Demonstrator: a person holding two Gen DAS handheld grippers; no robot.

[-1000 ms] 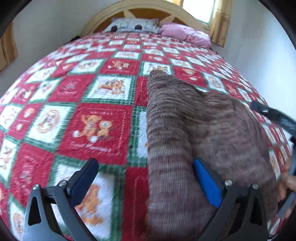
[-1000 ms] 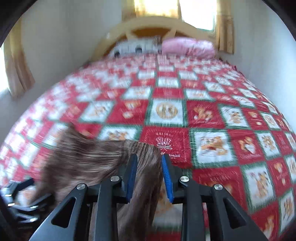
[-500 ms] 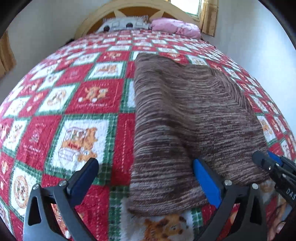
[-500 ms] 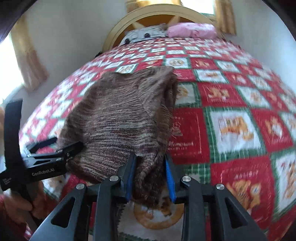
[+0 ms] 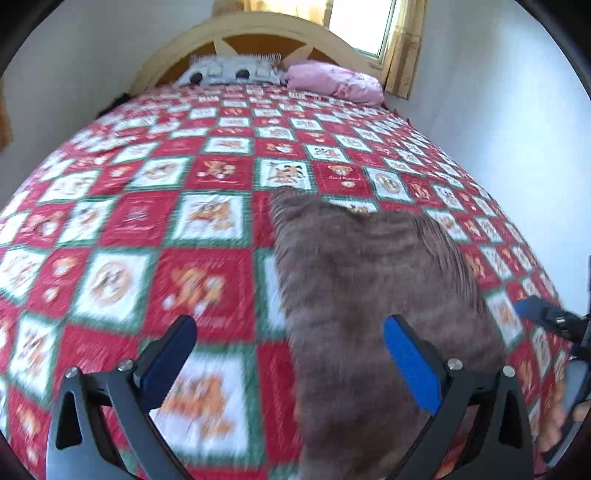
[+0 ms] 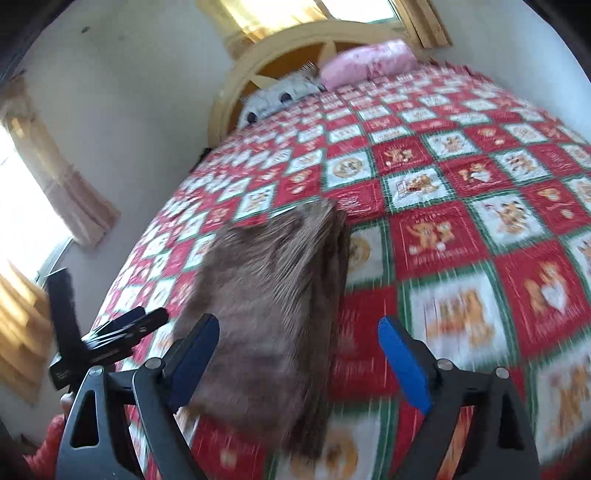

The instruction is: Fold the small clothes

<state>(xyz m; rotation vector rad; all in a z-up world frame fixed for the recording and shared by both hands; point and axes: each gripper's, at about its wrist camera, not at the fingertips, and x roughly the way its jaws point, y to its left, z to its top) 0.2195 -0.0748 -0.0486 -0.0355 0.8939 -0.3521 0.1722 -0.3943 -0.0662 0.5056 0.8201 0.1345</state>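
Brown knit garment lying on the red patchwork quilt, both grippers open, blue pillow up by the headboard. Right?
One thing is off: the pillow by the headboard is pink, not blue, as the left wrist view shows. The rest holds: the brown knit garment lies on the red patchwork quilt, and the left gripper and right gripper are open.

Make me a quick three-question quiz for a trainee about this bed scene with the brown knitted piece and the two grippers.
1. True or false: the brown knitted garment is pinched by the right gripper.
2. Which pillow lies nearer the window: A) the pink pillow B) the grey pillow?
3. Fill in: the garment lies on a red, white and green checked ____.

Key
1. False: its jaws are opening, and the pads stand apart from the cloth.
2. A.
3. Quilt. The left gripper is open too.
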